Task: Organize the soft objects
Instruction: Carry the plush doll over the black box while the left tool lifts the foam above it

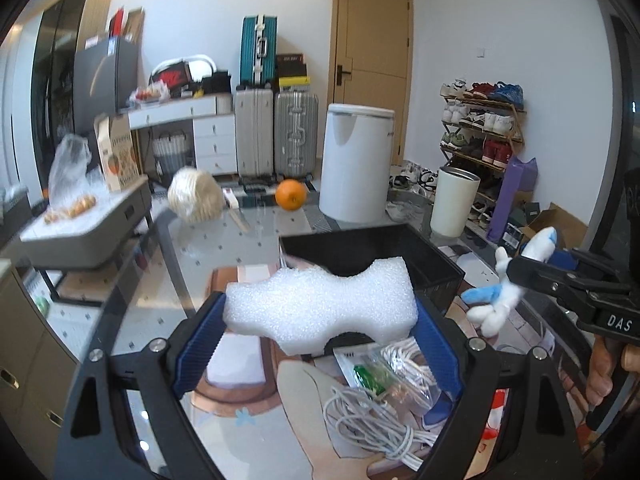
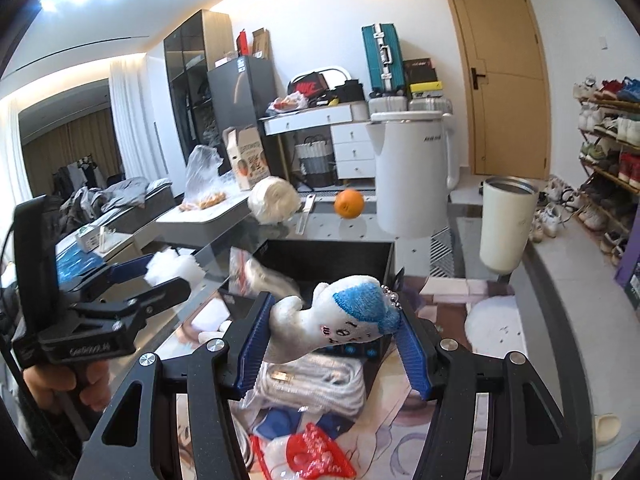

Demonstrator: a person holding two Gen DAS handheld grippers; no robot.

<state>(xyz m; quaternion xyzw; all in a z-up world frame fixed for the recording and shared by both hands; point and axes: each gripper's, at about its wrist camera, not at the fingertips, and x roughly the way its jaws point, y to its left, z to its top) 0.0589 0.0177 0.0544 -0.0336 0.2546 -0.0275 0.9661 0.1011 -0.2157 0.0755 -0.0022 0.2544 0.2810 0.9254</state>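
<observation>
My left gripper (image 1: 320, 316) is shut on a white foam block (image 1: 320, 304), held above the table in front of a black open bin (image 1: 400, 252). It also shows in the right wrist view (image 2: 168, 272) at the left with the foam (image 2: 172, 266). My right gripper (image 2: 328, 328) is shut on a white and blue plush toy (image 2: 340, 320) with a bead chain, just in front of the black bin (image 2: 332, 256). In the left wrist view the right gripper (image 1: 516, 276) holds the plush (image 1: 496, 296) to the right of the bin.
White cables (image 1: 376, 412) and plastic bags (image 2: 312, 448) lie on the table below the grippers. An orange (image 1: 291, 195), a white yarn ball (image 1: 196, 196), a white tumbler (image 1: 456, 200) and a tall white bin (image 1: 356, 160) stand further back. A shoe rack (image 1: 484, 128) is at right.
</observation>
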